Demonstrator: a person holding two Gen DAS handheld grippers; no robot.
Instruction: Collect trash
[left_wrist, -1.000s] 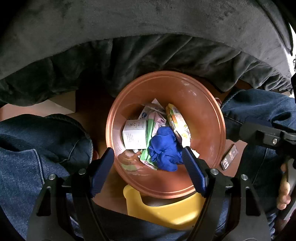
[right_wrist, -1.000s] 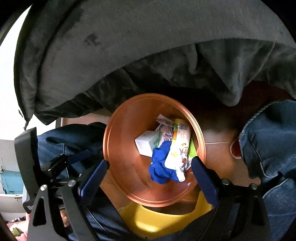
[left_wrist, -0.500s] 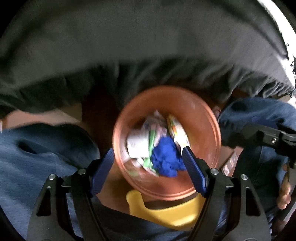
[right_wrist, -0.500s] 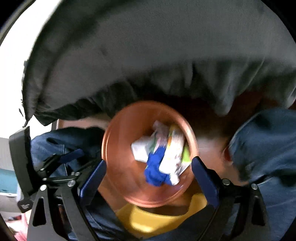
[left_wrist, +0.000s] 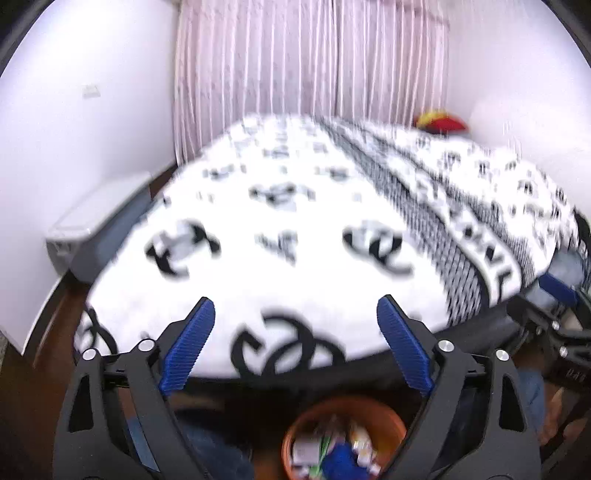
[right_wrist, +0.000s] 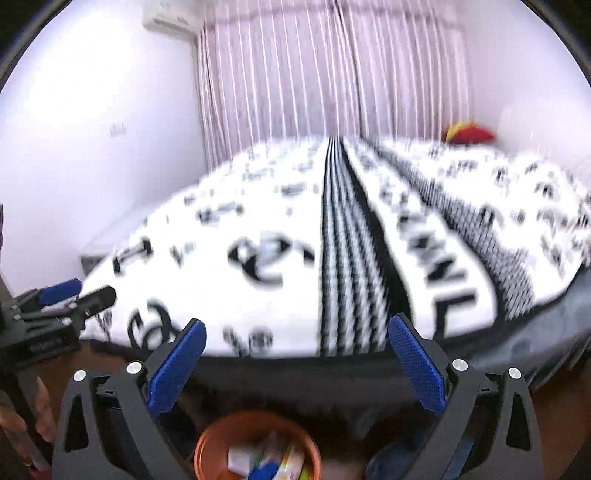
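An orange-brown waste bin (left_wrist: 384, 415) sits low between my fingers, holding a white box, a blue crumpled piece and wrappers; it also shows in the right wrist view (right_wrist: 214, 443). My left gripper (left_wrist: 295, 347) is open and empty, raised and facing the bed. My right gripper (right_wrist: 295, 365) is open and empty, also facing the bed. The right gripper shows at the right edge of the left wrist view (left_wrist: 561, 325). The left gripper shows at the left edge of the right wrist view (right_wrist: 55, 302). Both views are blurred.
A bed with a white cover printed in black (left_wrist: 295, 229) fills the middle of both views (right_wrist: 332, 240). Pink curtains (left_wrist: 310, 62) hang behind it. A red and yellow item (left_wrist: 441, 123) lies at the far right. A grey box (left_wrist: 92, 225) stands by the left wall.
Both grippers have swung up from looking straight down into the bin to looking forward across the bed. The bin now sits at the bottom edge of both views. Both stay open.
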